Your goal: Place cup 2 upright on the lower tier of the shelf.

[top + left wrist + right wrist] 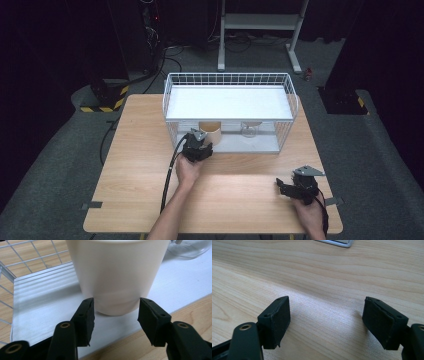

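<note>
Left gripper [116, 312] is at the base of a white cup [116, 275]; the pads [86, 315] sit on either side of the cup's bottom, touching or just about touching, so contact is hard to call. No earlier frame is needed to place the cup: it stands on the white lower shelf [45, 297] of the wire basket [230, 80], at 12 o'clock from the left gripper [196, 147]. In the high view the cup [210, 131] looks tan. The upper shelf hides its top. A clear glass item [248, 130] sits at 3 o'clock of the cup, cut off in the left gripper view. No readable writing or labels. Right gripper [295, 187] rests on the wooden table [150, 165] at 5 o'clock, jaws wide apart, nothing between them [325, 322].
</note>
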`<control>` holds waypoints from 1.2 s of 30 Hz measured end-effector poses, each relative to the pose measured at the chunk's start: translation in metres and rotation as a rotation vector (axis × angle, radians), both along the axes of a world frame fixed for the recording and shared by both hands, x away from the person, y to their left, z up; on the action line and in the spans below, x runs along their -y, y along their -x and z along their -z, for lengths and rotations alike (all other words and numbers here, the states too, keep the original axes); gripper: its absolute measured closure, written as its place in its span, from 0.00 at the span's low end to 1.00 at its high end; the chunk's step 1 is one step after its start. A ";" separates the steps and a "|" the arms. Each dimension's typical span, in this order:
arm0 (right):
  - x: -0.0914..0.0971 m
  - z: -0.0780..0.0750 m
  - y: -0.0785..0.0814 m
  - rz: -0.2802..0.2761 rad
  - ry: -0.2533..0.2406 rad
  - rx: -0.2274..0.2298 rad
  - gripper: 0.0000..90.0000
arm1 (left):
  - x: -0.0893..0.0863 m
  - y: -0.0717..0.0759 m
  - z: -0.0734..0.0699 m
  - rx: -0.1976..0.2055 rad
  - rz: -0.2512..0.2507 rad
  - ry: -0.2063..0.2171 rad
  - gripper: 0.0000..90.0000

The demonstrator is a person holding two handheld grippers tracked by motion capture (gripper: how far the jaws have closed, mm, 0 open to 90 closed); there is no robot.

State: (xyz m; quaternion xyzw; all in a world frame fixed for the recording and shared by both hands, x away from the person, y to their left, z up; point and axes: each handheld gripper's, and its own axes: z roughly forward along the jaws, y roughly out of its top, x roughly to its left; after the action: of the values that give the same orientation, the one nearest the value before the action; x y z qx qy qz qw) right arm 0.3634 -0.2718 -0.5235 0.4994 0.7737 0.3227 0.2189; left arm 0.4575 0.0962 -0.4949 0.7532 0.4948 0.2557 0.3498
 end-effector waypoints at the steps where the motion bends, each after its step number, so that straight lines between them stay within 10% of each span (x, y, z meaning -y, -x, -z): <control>1: 0.000 0.000 0.000 0.002 -0.002 -0.001 0.25 | 0.000 0.000 0.000 0.001 -0.002 0.002 0.56; 21: 0.000 0.000 0.000 0.001 0.000 0.000 0.25 | -0.003 -0.011 0.008 -0.004 -0.049 0.058 0.75; 36: 0.000 0.000 0.000 0.002 -0.001 0.000 0.25 | -0.006 -0.019 0.009 -0.032 -0.052 0.017 0.78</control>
State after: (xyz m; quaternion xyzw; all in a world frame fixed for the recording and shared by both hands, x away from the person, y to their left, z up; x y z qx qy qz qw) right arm 0.3633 -0.2717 -0.5235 0.5002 0.7730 0.3230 0.2188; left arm 0.4769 0.1027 -0.5040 0.7412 0.5218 0.2484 0.3413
